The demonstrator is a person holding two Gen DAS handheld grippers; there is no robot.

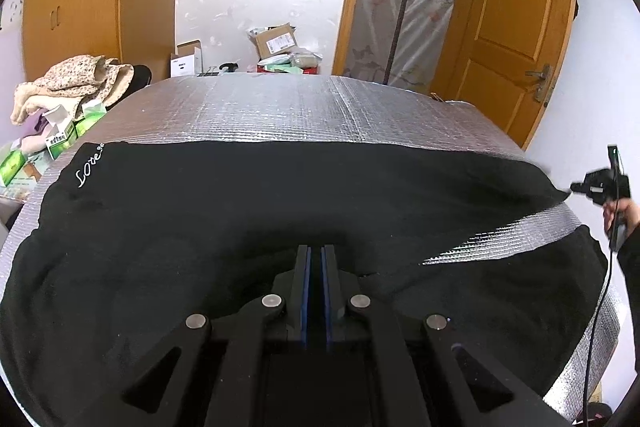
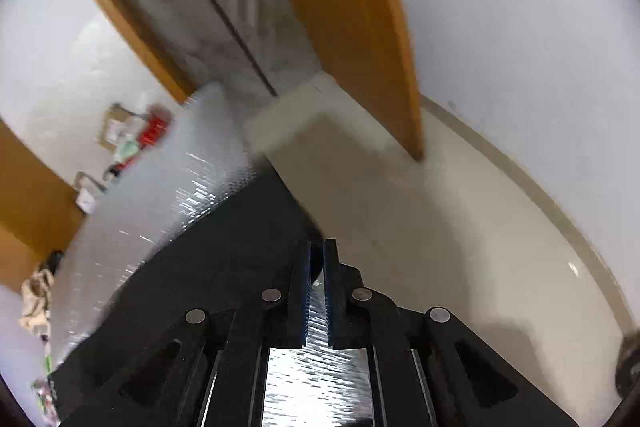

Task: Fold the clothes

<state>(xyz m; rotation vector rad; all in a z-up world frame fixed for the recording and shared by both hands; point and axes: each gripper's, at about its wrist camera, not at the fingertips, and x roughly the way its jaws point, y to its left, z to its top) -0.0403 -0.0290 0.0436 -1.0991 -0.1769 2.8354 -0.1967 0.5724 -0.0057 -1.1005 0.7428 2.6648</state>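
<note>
Black garment (image 1: 240, 219) in both tongs

Black garment (image 1: 240, 211) matt cloth; table cover (image 1: 280, 107) shiny quilted foil; door (image 1: 516, 15) glossy wood.

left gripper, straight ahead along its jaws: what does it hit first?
The black garment. The left gripper, jaws nearly together, points down at the cloth spread over the foil-covered table. It may already be pinching a fold; contact is hard to judge.

Left tongs (image 1: 316, 253) pinching black garment (image 1: 200, 227)
</note>
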